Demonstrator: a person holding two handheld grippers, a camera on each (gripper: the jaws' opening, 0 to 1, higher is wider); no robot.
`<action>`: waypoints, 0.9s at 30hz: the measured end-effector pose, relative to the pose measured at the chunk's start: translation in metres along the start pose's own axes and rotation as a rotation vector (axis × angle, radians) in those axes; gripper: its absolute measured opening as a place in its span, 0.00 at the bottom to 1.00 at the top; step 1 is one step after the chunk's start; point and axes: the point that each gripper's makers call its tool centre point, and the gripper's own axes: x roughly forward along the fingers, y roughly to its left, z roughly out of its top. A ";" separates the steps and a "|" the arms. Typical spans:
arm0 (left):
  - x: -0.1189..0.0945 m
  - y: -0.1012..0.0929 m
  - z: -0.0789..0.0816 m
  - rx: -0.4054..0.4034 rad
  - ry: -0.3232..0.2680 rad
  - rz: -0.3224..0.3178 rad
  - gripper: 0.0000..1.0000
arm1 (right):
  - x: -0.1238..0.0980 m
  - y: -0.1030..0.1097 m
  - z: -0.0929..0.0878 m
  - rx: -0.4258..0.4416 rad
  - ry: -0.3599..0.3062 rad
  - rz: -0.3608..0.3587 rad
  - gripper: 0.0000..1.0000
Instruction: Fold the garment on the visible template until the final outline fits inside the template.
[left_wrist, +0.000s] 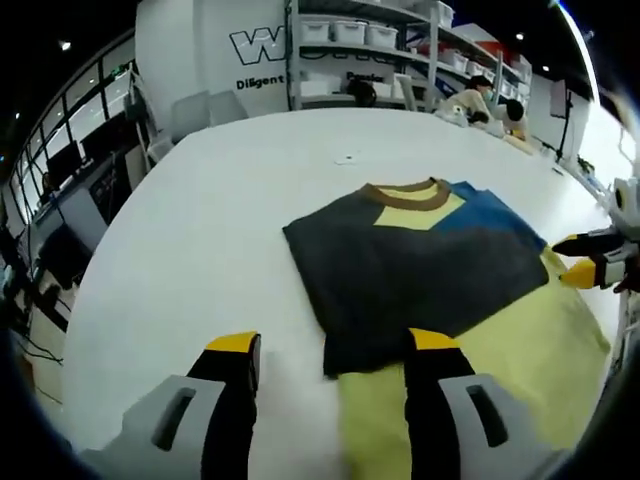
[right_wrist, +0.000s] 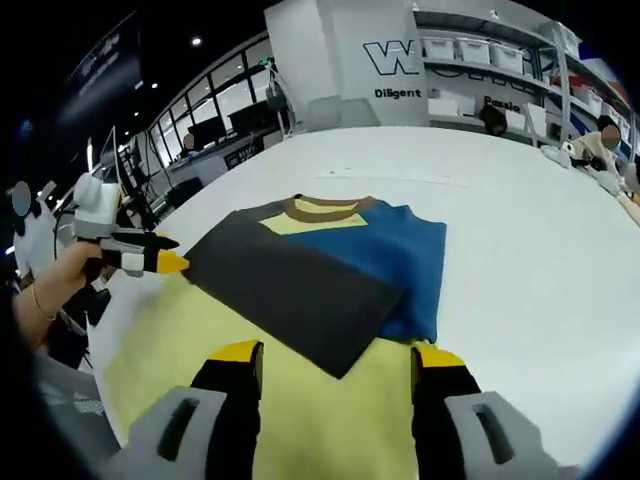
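Mid-fold, we judge: garment lies partly folded on the yellow template near the table edge, left tool and right tool both released, next grasp the blue side.

Lab/workshop hall: big white table, shelving w/ storage bins, monitors, branded wall.

Both views looked low across the tabletop from opposite flanks of the garment, close, sharing it.
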 end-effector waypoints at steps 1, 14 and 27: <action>-0.001 0.000 0.001 0.000 -0.002 0.002 0.68 | -0.001 0.002 0.000 -0.003 0.000 0.006 0.65; -0.025 -0.022 0.004 0.030 -0.041 -0.082 0.99 | -0.021 0.021 -0.014 -0.034 0.039 0.068 0.95; -0.063 -0.046 -0.010 0.059 -0.026 -0.170 0.99 | -0.053 0.036 -0.039 -0.068 0.094 0.101 0.99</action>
